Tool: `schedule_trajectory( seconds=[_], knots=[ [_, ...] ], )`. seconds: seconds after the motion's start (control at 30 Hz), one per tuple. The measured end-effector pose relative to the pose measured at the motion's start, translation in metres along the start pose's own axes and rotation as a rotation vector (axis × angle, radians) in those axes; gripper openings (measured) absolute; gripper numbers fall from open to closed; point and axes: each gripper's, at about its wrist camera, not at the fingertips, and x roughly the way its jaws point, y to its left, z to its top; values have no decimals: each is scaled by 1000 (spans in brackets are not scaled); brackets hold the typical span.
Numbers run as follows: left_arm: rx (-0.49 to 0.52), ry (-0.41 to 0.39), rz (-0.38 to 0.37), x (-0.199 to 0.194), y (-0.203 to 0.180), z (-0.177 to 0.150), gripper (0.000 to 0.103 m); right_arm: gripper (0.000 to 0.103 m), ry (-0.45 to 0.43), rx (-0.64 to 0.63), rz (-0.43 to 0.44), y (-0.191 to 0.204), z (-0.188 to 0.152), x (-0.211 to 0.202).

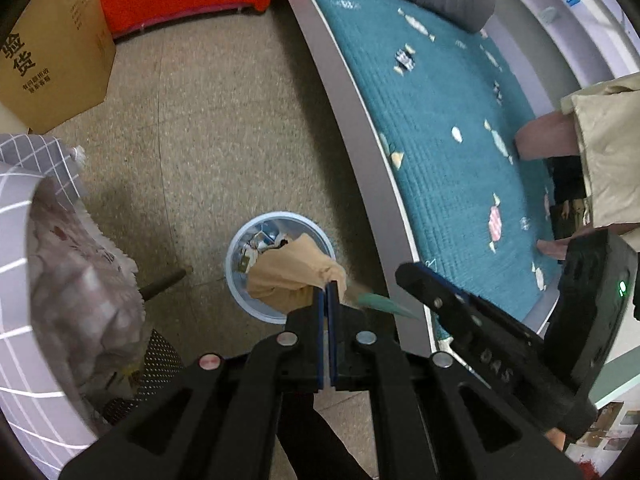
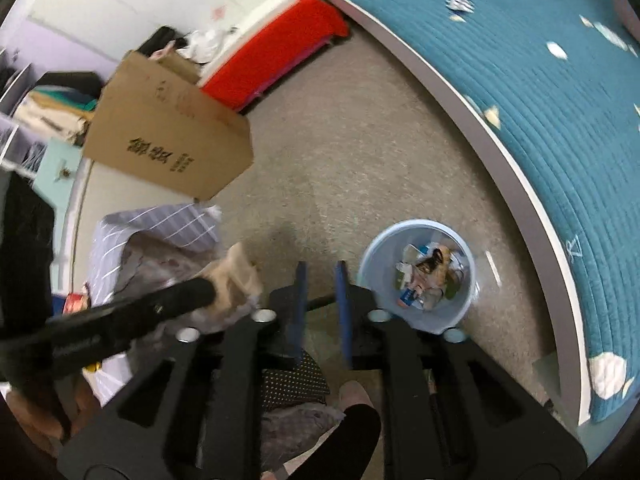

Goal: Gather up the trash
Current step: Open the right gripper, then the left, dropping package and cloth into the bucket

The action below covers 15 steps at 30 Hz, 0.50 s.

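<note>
Black linkage arms fill the lower edge of both views. Blue-padded fingers of the left gripper (image 1: 328, 292) are pressed together on a crumpled tan paper scrap (image 1: 294, 274), held above the rim of a round pale-blue plastic waste bin (image 1: 240, 280). That bin (image 2: 370, 268) stands on a speckled beige carpet floor (image 1: 224, 120), close to the grey frame of a bed covered by a teal quilted blanket with candy prints (image 1: 440, 120). Mixed wrappers and paper bits lie inside the bin. The right gripper (image 2: 322, 280) has its blue fingers spread apart with nothing between them, hovering just beside the bin. A brown cardboard box with printed characters (image 2: 172, 136) sits on the floor further off, with a red storage unit (image 2: 276, 52) behind it. A grey fabric with white grid lines (image 1: 24, 208) bulges at the left. In the left wrist view, the right gripper's dark body crosses in front of the bed edge.
</note>
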Motion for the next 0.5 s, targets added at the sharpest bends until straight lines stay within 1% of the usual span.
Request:
schedule_trajectory(
  seconds=[0.03, 0.07, 0.13, 0.23, 0.5],
  knots=[
    [-1, 9, 8, 4, -1, 0, 2, 61, -1, 19, -15, -7, 2, 3],
    [-2, 15, 12, 6, 0, 1, 2, 66, -5, 26, -30, -12, 2, 3],
    [-4, 27, 19, 11, -1, 2, 2, 66, 10, 25, -16, -18, 4, 3],
    [-1, 40, 27, 20, -7, 4, 2, 66, 11, 8, -42, -20, 3, -3],
    [9, 70, 30, 33, -22, 9, 2, 66, 7, 3, -58, -29, 3, -13]
  ],
)
